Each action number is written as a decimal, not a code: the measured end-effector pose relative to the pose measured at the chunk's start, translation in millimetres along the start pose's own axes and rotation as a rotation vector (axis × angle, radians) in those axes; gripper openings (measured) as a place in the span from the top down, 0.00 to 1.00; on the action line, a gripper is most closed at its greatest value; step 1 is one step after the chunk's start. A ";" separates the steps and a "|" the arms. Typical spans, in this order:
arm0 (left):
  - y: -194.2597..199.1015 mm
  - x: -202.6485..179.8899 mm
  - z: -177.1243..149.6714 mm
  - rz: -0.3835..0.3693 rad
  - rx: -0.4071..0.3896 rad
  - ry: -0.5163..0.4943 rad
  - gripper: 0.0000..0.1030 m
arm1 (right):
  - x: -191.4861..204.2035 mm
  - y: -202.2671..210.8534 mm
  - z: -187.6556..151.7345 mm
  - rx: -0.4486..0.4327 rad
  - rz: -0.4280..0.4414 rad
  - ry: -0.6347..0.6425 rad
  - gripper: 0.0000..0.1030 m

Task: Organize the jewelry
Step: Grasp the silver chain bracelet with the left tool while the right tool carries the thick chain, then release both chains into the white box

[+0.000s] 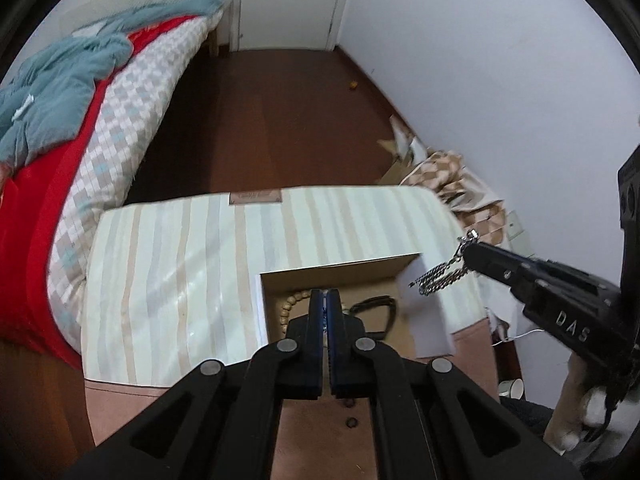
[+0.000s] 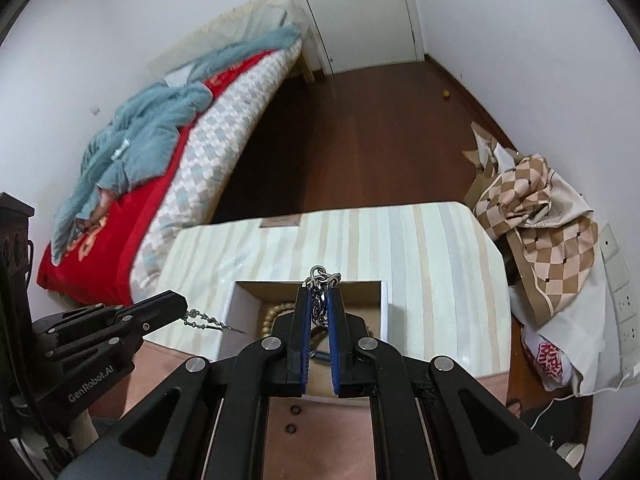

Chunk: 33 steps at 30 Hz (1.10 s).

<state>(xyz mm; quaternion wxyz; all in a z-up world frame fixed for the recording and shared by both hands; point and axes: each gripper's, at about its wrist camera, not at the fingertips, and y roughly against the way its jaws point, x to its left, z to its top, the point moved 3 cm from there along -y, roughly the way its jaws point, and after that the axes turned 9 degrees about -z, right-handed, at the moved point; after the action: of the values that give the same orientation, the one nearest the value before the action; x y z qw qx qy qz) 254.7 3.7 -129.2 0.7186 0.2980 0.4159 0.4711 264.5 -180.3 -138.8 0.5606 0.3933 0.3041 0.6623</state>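
Item 1: right hand-held gripper, black with blue pads, is clenching a silver metal link chain between its fingertips; loops are sticking out past the tips and further links are hanging between the pads. In the left wrist view this right hand-held gripper is reaching in from the right, the chain dangling above the right edge of the box.

Item 2: left hand-held gripper, same make, is showing its pads pressed nearly together. In the right wrist view the left hand-held gripper is grasping a thin silver beaded strand, which is trailing from its tip toward the box's left wall.

Item 3: open white cardboard box with a brown interior is sitting on the surface. Inside are lying a tan wooden bead bracelet at the left and a dark strap-like piece at the right.

Item 4: the surface, covered by a cream and beige striped cloth, is standing beside a bed with a red blanket.
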 end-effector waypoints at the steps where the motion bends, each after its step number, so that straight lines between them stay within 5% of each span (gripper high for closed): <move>1: -7.1 3.8 -0.1 0.003 0.015 0.007 1.00 | -1.7 -12.5 4.4 0.024 -0.007 0.005 0.92; 15: -38.5 29.5 -4.1 0.069 0.088 0.127 0.91 | 0.8 -96.0 12.0 0.203 0.052 0.034 0.92; 16: -37.8 30.3 -3.8 0.076 0.083 0.127 0.78 | 0.5 -100.9 11.5 0.227 0.047 0.030 0.92; 17: -36.9 30.9 -2.7 0.079 0.076 0.126 0.50 | -0.4 -103.1 11.2 0.237 0.030 0.024 0.90; 18: -34.4 31.5 -2.4 0.093 0.064 0.124 0.33 | -1.2 -104.0 10.4 0.244 0.018 0.025 0.90; 19: -30.1 31.4 -1.8 0.105 0.040 0.118 0.18 | -2.9 -103.8 9.9 0.249 0.009 0.024 0.87; 22: -23.9 31.0 0.1 0.151 0.017 0.096 0.18 | -7.1 -94.0 9.9 0.235 0.003 0.003 0.54; 27: -18.4 35.1 -7.0 0.212 0.007 0.079 0.05 | -10.1 -70.3 3.8 0.184 -0.110 0.044 0.45; 33: -19.8 36.0 -32.3 0.258 -0.006 0.071 0.00 | -19.4 -61.2 -29.0 0.175 -0.268 0.070 0.11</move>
<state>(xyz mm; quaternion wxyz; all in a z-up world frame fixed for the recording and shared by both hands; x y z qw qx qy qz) 242.4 30.6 -172.3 0.6378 0.3302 0.3977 0.5710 271.4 -186.8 -208.6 0.5965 0.3730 0.4297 0.5660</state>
